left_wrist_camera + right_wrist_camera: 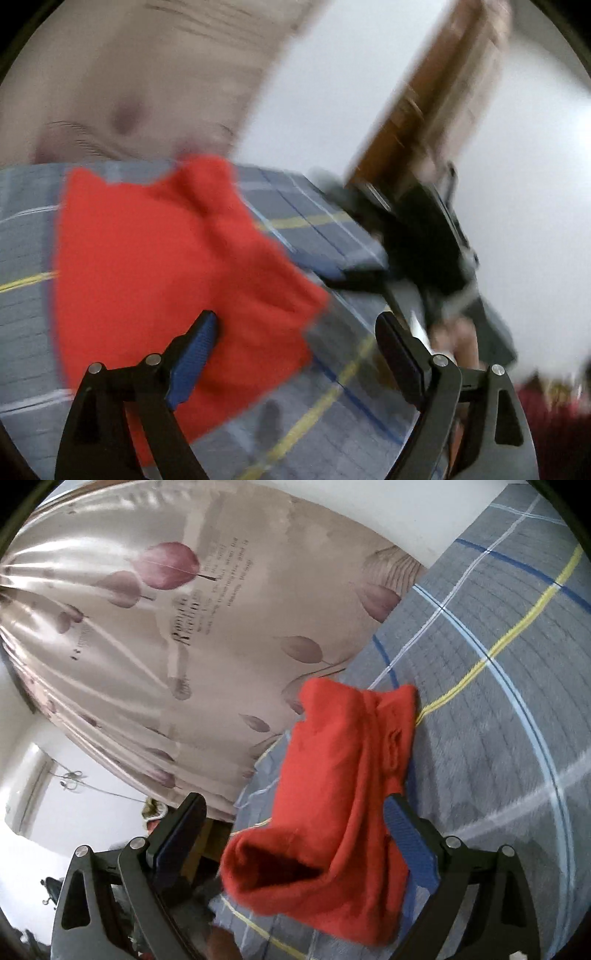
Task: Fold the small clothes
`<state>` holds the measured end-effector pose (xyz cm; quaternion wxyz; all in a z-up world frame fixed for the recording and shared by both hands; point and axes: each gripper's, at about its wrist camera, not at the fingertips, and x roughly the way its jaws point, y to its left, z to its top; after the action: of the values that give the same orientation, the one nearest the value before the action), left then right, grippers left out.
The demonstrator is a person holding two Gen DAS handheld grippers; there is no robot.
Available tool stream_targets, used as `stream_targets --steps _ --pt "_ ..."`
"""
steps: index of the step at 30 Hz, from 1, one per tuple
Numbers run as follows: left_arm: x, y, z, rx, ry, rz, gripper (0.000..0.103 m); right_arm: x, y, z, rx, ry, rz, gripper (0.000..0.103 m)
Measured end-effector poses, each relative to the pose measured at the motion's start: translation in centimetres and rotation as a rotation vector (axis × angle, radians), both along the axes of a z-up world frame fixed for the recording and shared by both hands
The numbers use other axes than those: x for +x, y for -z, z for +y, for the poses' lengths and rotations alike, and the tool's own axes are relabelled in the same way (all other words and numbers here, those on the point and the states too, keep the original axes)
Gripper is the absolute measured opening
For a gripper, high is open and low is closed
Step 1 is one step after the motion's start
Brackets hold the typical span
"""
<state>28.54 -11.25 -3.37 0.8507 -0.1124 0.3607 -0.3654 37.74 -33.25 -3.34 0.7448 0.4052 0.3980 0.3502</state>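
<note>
A red garment [155, 258] lies on the grey plaid bed sheet [317, 229], blurred in the left wrist view. My left gripper [297, 332] is open just above it, with one blue pad [195, 362] over the cloth's near part and nothing pinched. In the right wrist view the red garment [332, 775] is doubled over lengthwise, and one open hem faces the camera. My right gripper [295, 808] stands wide open around that end. Its right pad [410, 842] is beside the cloth and its left finger [181, 830] is well clear.
The plaid sheet [498, 701] stretches away to the right. A beige curtain with purple leaves [147, 627] hangs behind the bed. In the left wrist view a blurred black device [424, 236] sits at the bed's right edge below a brown wooden panel [424, 92].
</note>
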Motion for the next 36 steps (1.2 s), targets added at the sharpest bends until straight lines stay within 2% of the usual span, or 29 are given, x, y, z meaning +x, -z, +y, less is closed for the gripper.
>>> stream_targets --steps 3,5,9,12,14,15,17,19,21,22,24,25,26,27,28,29,30,36 --pt "0.0 2.1 -3.2 0.042 0.111 0.049 0.086 1.6 -0.2 0.9 -0.048 -0.022 0.012 0.096" --pt "0.2 3.3 -3.8 0.074 0.124 0.085 0.086 2.5 -0.7 1.6 -0.098 -0.040 0.002 0.094" --pt "-0.2 2.0 -1.1 -0.030 0.115 0.091 0.086 4.1 -1.6 3.2 -0.185 -0.100 -0.022 0.079" --pt "-1.3 -0.1 2.8 -0.102 0.024 0.020 0.087 5.3 -1.6 4.3 -0.292 -0.125 -0.011 0.073" --pt "-1.6 -0.7 5.6 -0.097 -0.080 -0.025 0.088 6.1 -1.3 4.9 -0.332 -0.135 0.001 0.065" --pt "-1.6 -0.5 7.1 -0.090 -0.141 -0.043 0.088 6.4 -1.2 5.2 -0.342 -0.142 0.003 0.058" --pt "-0.8 0.4 9.4 -0.077 -0.228 -0.021 0.088 7.2 -0.8 6.5 -0.389 -0.175 0.019 0.046" --pt "0.3 1.7 11.4 -0.086 -0.303 0.031 0.088 8.0 -0.2 8.1 -0.444 -0.210 0.052 0.023" --pt "0.8 2.8 13.2 -0.115 -0.374 0.045 0.088 8.3 -0.7 9.0 -0.439 -0.228 0.045 0.019" --pt "0.8 3.2 13.9 -0.139 -0.406 0.050 0.088 8.2 -1.5 9.4 -0.405 -0.239 0.026 0.017" --pt "0.3 3.7 15.3 -0.215 -0.435 0.068 0.088 7.2 -4.1 9.2 -0.219 -0.250 -0.070 0.015" --pt "0.1 3.7 15.8 -0.233 -0.460 0.059 0.088 6.4 -5.3 8.6 -0.122 -0.246 -0.143 0.008" --pt "0.4 3.8 16.0 -0.235 -0.474 0.054 0.088 6.2 -5.3 8.2 -0.131 -0.231 -0.184 0.007" --pt "0.4 3.9 16.0 -0.240 -0.480 0.058 0.088 6.9 -4.0 7.8 -0.194 -0.202 -0.136 0.011" --pt "1.1 3.7 16.0 -0.239 -0.477 0.063 0.088 7.9 -1.7 7.2 -0.214 -0.178 -0.041 0.012" --pt "1.1 3.8 15.6 -0.233 -0.472 0.068 0.088 8.5 0.6 6.5 -0.192 -0.171 0.039 0.012" --pt "1.2 3.8 15.3 -0.226 -0.466 0.069 0.088 8.5 1.8 6.4 -0.199 -0.180 0.068 0.012" --pt "1.7 3.8 15.4 -0.215 -0.454 0.071 0.088 7.4 2.7 3.9 -0.182 -0.141 0.061 0.014"
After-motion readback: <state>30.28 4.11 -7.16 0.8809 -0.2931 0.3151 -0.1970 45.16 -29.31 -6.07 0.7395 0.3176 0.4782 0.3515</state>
